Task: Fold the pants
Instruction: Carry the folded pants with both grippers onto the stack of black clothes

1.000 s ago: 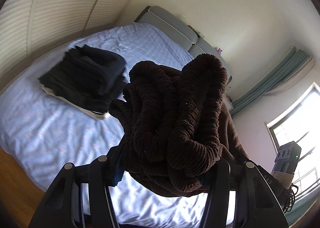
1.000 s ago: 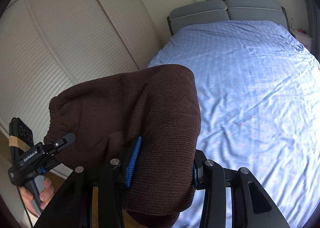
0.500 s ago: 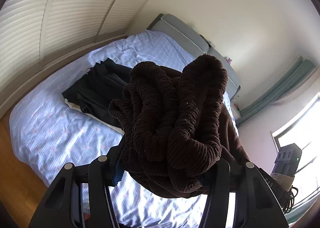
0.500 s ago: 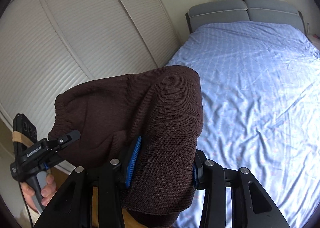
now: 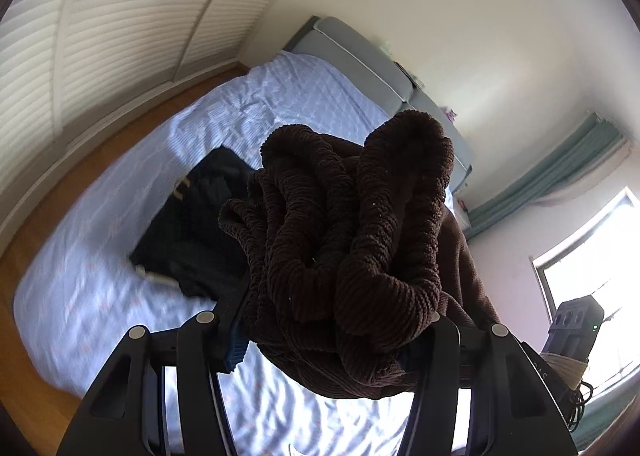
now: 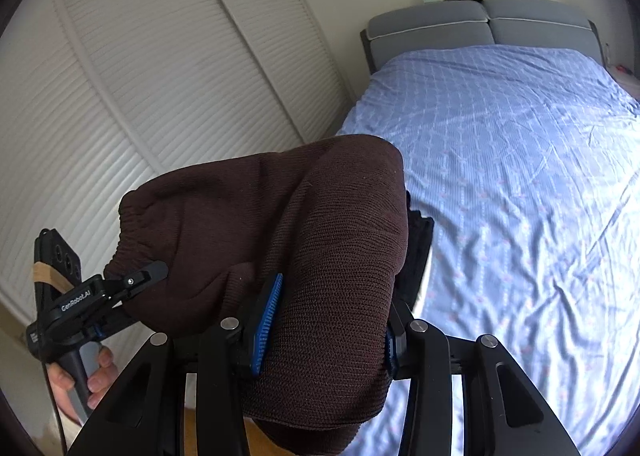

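Nearest in the right wrist view, the right gripper (image 6: 324, 328) is clamped on a thick fold of the brown knit pants (image 6: 288, 240), the blue ribbed pads (image 6: 266, 320) pressed into the cloth on both sides. The pants hang in the air between the two tools, above the near edge of the bed (image 6: 520, 176). At the lower left of that view the left gripper (image 6: 120, 292) bites the elastic waistband, and its black body carries white lettering that reads "GenRobot.AI". A band of tan tape wraps the black module behind it, and the person's left hand (image 6: 84, 384) holds the handle below.

In the left wrist view the left gripper (image 5: 324, 332) grasps a bunched, ribbed wad of the same pants (image 5: 344, 240), which fills the middle of the frame and hides the finger pads almost wholly. The black module of the other tool shows at the lower right; lettering on the arm beside it is too small to read.

Beyond the pants, a pile of dark clothes (image 5: 196, 232) with a pale edge lies on the bed (image 5: 88, 280) near its foot and toward the side facing the wardrobe. The sheet is light blue with a faint pattern, wrinkled, and lit by sun. A grey padded headboard (image 6: 480, 24) closes the far end, with small objects on the ledge above it. White louvred wardrobe doors (image 6: 180, 68) run along one side, over a wooden floor (image 5: 48, 192). On the other side are teal curtains (image 5: 560, 172) and a bright window (image 5: 596, 252).
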{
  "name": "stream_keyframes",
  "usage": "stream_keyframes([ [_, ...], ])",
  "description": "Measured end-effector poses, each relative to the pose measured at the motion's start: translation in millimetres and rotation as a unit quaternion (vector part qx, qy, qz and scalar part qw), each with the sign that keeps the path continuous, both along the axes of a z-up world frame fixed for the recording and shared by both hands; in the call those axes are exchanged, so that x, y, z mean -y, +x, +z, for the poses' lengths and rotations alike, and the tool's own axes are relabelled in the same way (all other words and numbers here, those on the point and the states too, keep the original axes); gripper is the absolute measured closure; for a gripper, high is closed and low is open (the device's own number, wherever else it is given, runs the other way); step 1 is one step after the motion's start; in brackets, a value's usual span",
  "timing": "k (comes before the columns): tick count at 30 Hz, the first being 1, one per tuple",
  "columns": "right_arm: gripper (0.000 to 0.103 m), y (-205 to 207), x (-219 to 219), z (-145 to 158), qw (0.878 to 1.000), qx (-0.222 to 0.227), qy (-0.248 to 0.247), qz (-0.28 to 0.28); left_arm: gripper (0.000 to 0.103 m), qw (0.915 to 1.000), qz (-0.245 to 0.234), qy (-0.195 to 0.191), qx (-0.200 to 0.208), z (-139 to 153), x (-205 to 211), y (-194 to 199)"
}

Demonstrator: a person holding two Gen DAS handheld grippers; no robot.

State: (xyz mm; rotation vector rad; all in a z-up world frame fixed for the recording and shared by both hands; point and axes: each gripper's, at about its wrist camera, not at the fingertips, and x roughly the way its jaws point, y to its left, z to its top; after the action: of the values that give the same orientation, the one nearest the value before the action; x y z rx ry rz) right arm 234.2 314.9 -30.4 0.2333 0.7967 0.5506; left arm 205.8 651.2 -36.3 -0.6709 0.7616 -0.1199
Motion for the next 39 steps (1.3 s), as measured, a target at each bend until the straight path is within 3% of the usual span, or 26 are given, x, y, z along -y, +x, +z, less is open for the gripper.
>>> stream_keyframes([
  [6, 0.061, 46.0, -45.7, -8.8, 0.999, 0.01, 0.002, -0.042, 0.049, 0.9988, -0.048, -0.004, -0.007, -7.8, -42.5, 74.4],
  [11, 0.061, 104.7, -80.8, -19.6, 0.997, -0.015, -0.017, -0.076, 0.049, 0.9959, -0.083, -0.011, -0.036, -27.5, -65.5, 148.3],
  [18, 0.061, 155.8, -101.3, -44.4, 0.993, -0.032, -0.054, -0.104, 0.049, 0.9912, -0.104, -0.044, -0.069, -76.7, -82.5, 212.6],
  [23, 0.06, 173.4, -106.5, -76.8, 0.989, -0.063, -0.083, -0.101, 0.046, 0.9835, -0.107, -0.075, -0.126, -128.9, -93.4, 227.6],
  [26, 0.057, 169.6, -105.7, -92.8, 0.987, -0.079, -0.095, -0.098, 0.036, 0.9833, -0.104, -0.039, -0.144, -145.5, -100.1, 224.2],
  [29, 0.039, 163.5, -102.0, -101.9, 0.987, -0.084, -0.098, -0.093, 0.027, 0.9823, -0.109, 0.026, -0.15, -148.5, -100.8, 220.5],
  [31, 0.035, 162.5, -103.3, -106.8, 0.988, -0.082, -0.1, -0.087, 0.024, 0.9803, -0.116, 0.046, -0.153, -151.5, -100.3, 219.7],
  [35, 0.03, 170.3, -101.8, -118.8, 0.988, -0.095, -0.093, -0.084, 0.017, 0.9783, -0.115, 0.049, -0.165, -159.9, -104.6, 221.1],
  [39, 0.03, 171.4, -102.0, -117.7, 0.987, -0.097, -0.097, -0.078, 0.013, 0.9761, -0.115, 0.077, -0.168, -155.1, -102.3, 223.9],
])
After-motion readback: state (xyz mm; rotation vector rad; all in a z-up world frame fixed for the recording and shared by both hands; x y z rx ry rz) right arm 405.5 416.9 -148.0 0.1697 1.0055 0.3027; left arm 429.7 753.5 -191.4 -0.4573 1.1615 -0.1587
